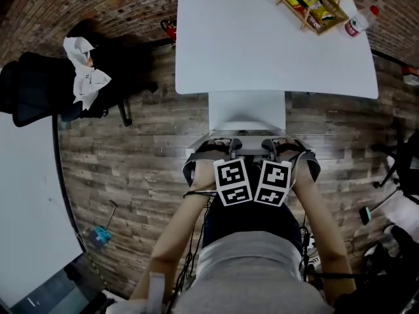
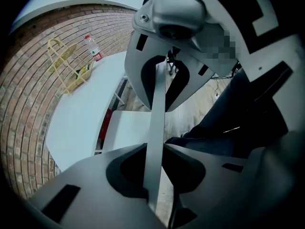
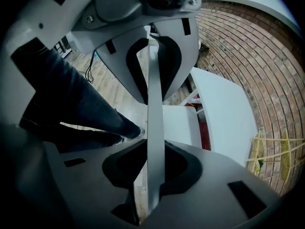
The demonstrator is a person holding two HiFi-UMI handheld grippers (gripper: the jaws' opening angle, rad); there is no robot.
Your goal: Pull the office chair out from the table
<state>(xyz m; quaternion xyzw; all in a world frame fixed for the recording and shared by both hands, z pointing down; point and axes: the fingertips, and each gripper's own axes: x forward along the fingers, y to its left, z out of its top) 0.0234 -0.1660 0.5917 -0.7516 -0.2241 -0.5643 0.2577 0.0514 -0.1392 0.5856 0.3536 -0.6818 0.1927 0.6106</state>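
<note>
Wood-plank floor lies beneath the left hand-held gripper (image 1: pixel 233 148) and right hand-held gripper (image 1: pixel 268 149), both clamped side by side on the office chair's (image 1: pixel 247 110) thin, stiff backrest edge just short of the tabletop (image 1: pixel 262 51), a sound hold, since it should roll lightly.

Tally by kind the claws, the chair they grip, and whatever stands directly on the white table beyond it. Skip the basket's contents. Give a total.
Claws: 2 (left claw, right claw, both clamped on the chair back)
Chair: 1
Basket: 1
Bottle: 1
Total: 5
</note>
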